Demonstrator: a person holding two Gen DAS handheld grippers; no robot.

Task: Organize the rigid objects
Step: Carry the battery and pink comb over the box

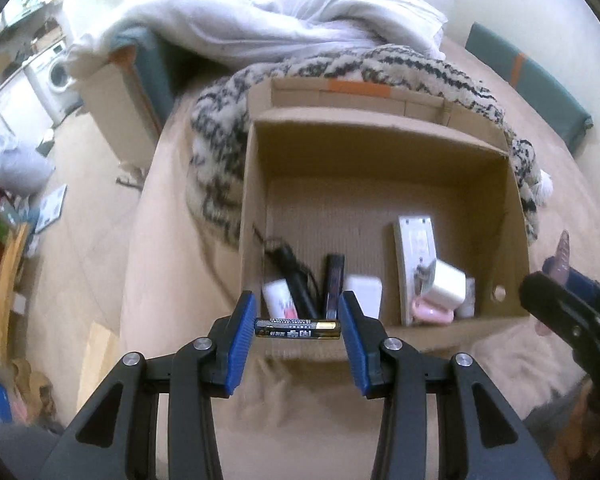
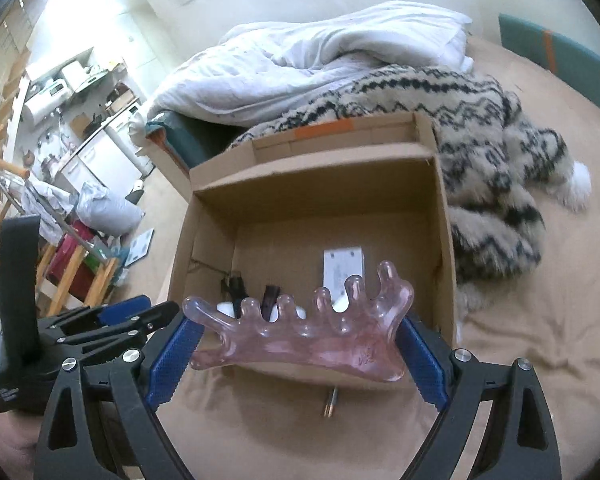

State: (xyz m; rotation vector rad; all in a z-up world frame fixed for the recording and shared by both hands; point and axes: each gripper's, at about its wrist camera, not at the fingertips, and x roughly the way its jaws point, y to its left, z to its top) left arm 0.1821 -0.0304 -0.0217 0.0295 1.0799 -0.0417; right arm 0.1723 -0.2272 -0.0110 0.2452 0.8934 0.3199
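An open cardboard box (image 1: 516, 216) (image 2: 444, 216) stands on the beige bed. Inside lie a white remote (image 1: 414, 248) (image 2: 342, 268), a white charger cube (image 1: 448, 284), a black cable device (image 1: 296, 276), a dark stick (image 1: 334, 276) and small white and pink items. My left gripper (image 1: 298, 329) is shut on a black and gold battery (image 1: 298, 329), held crosswise just over the box's near wall. My right gripper (image 2: 300, 340) is shut on a pink translucent pronged massager (image 2: 308, 336), at the box's near edge. The right gripper also shows in the left wrist view (image 1: 568, 312). A loose battery (image 2: 329, 402) lies on the sheet before the box.
A patterned fleece blanket (image 2: 500, 152) and a white duvet (image 2: 320, 52) lie behind and right of the box. The bed edge drops to the floor on the left, with a wooden rack (image 2: 72, 276) and clutter there. A teal headboard (image 2: 568, 60) is at far right.
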